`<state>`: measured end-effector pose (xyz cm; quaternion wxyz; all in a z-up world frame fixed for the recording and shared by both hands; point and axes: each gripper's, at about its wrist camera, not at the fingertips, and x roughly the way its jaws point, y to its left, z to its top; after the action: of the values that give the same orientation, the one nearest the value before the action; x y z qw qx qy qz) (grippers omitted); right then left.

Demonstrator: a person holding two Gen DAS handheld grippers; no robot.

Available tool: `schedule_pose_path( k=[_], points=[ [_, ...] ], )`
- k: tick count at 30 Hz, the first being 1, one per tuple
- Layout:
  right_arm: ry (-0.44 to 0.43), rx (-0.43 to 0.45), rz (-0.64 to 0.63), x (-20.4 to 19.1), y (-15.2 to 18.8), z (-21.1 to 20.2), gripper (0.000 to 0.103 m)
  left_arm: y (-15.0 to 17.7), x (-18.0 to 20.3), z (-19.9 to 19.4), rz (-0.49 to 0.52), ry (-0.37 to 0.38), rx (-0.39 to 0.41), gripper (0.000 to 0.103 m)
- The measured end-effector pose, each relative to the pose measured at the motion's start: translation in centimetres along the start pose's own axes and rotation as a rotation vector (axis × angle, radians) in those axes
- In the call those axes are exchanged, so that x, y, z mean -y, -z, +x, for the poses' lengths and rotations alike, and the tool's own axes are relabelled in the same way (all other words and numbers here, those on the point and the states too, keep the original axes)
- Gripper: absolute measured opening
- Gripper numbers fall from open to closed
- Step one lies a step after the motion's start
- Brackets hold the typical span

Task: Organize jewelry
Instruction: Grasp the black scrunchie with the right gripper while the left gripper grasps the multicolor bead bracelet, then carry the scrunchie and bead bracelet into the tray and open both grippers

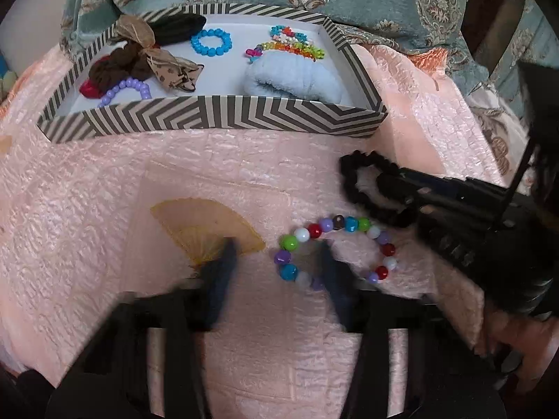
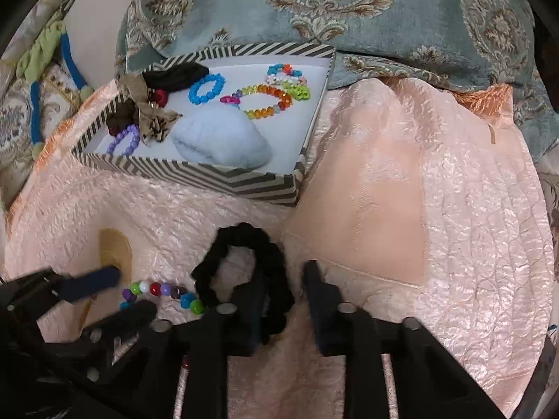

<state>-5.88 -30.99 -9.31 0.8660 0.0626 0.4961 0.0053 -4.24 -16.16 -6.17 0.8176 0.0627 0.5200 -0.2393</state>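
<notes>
A multicoloured bead bracelet [image 1: 335,244] lies on the pink quilt. My left gripper [image 1: 276,255] is open, its right finger inside the bracelet's ring and its left finger on a small yellow fan [image 1: 206,227]. It shows in the right wrist view [image 2: 115,293] with the bracelet [image 2: 160,293] between its fingers. A black scrunchie [image 2: 244,269] lies right of the bracelet. My right gripper [image 2: 283,279] is open, its left finger inside the scrunchie's loop. In the left wrist view its finger reaches into the scrunchie [image 1: 367,181].
A striped box [image 1: 216,115] at the back holds a blue bead bracelet [image 1: 211,42], a purple bracelet [image 1: 125,89], rainbow bracelets [image 1: 286,45], a brown bow, dark scrunchies and a pale blue fluffy scrunchie [image 1: 293,80]. A teal patterned blanket [image 2: 349,10] lies behind it.
</notes>
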Motion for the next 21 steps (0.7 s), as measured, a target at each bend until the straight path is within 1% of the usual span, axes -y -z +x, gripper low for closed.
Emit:
schedule_pose_path(
  k=[2, 3, 5, 7, 11, 13, 18, 21],
  points=[
    [-0.024, 0.016, 0.026, 0.4, 0.0, -0.6, 0.012, 0.0, -0.2, -0.1, 0.004, 0.001, 0.001, 0.011],
    [-0.039, 0.026, 0.040, 0.6, 0.0, -1.1, 0.011, -0.1, -0.5, -0.3, -0.006, 0.022, -0.006, 0.009],
    [-0.072, 0.046, 0.064, 0.8, -0.1, -2.0, 0.010, -0.2, -0.9, -0.9, -0.013, 0.045, -0.007, 0.009],
    [-0.105, 0.073, 0.084, 0.9, -0.1, -3.4, 0.010, -0.3, -1.1, -2.0, -0.010, 0.047, 0.010, 0.009],
    [-0.117, 0.111, 0.071, 0.2, -0.2, -5.5, 0.010, -0.7, -1.5, -4.5, 0.000, 0.045, 0.054, 0.009],
    [-0.137, 0.124, 0.076, 0.0, -0.3, -6.3, 0.010, -0.9, -1.8, -5.9, -0.002, 0.045, 0.077, 0.009],
    [-0.154, 0.159, 0.072, -0.6, -0.6, -8.4, 0.010, -1.6, -2.3, -8.8, 0.012, 0.020, 0.125, 0.009],
    [-0.165, 0.178, 0.066, -1.1, -0.9, -9.2, 0.010, -2.3, -2.8, -9.9, 0.015, 0.000, 0.147, 0.008]
  ],
)
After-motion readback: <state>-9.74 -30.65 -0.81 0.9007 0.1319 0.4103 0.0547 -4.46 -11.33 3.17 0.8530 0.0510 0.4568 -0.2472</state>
